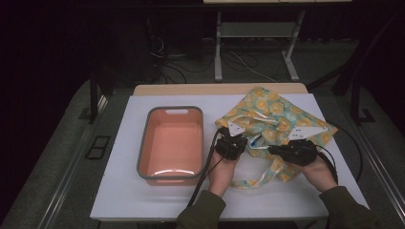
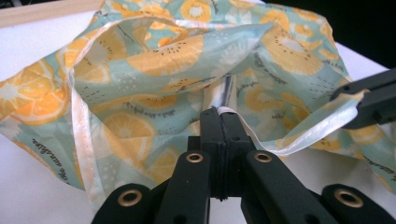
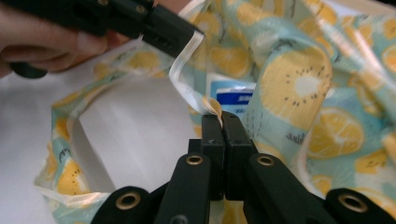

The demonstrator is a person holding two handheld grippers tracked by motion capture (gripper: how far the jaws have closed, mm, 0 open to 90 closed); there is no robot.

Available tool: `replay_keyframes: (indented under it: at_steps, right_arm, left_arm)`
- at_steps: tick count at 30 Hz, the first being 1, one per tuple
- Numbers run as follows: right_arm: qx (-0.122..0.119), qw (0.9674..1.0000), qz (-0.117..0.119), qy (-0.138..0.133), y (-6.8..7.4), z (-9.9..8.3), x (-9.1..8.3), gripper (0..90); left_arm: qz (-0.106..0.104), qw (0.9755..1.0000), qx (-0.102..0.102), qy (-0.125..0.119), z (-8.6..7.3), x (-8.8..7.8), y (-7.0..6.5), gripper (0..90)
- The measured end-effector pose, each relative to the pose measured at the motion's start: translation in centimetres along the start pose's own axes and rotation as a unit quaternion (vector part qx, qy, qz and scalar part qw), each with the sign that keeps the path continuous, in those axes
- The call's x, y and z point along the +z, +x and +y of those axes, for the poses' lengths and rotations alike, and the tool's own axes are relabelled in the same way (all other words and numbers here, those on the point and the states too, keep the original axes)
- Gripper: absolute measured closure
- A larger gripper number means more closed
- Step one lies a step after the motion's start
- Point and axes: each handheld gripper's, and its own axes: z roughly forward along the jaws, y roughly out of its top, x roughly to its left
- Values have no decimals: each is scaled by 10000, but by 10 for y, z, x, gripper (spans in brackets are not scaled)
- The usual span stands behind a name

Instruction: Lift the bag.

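The fingers of the left gripper are clenched on the white-trimmed rim of a fabric bag, pinching the edge near the bag's mouth. The fingers of the right gripper are likewise clenched on the same white rim, a little further along it.

The bag, printed with orange slices on a pale green ground, lies on the white worktop at about three o'clock from centre, its far corner reaching toward one o'clock. A loop handle trails from it toward five o'clock, close to the person's right hand. With both grippers holding the rim at separate points, the likely purpose is to pull the mouth apart and keep it open, so that what is inside can be reached.

In the right gripper view, something white and blue sits inside the open mouth; it may be a packet or a bottle label, but the folds hide too much to be sure.

An orange bin with a grey rim stands on the worktop at about nine o'clock from the bag, just beside the left hand. It looks placed there to receive the bag's contents.

Both forearms enter from six o'clock, in dark green sleeves.
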Motion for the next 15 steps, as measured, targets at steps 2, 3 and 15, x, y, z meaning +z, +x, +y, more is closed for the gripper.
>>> replay_keyframes:
  at_steps: [2,3,15]
  right_arm:
    - [10,10000,-9,-82,-1,3,-1,891]
    - [-6,9999,-23,-117,-2,5,-1,891]
    - [83,9984,-108,-553,-12,25,-11,890]
  left_arm:
    - [22,10000,-5,-54,3,-3,2,899]
    - [41,10000,-7,-76,5,-4,2,899]
    - [151,9991,56,-385,31,-26,9,899]
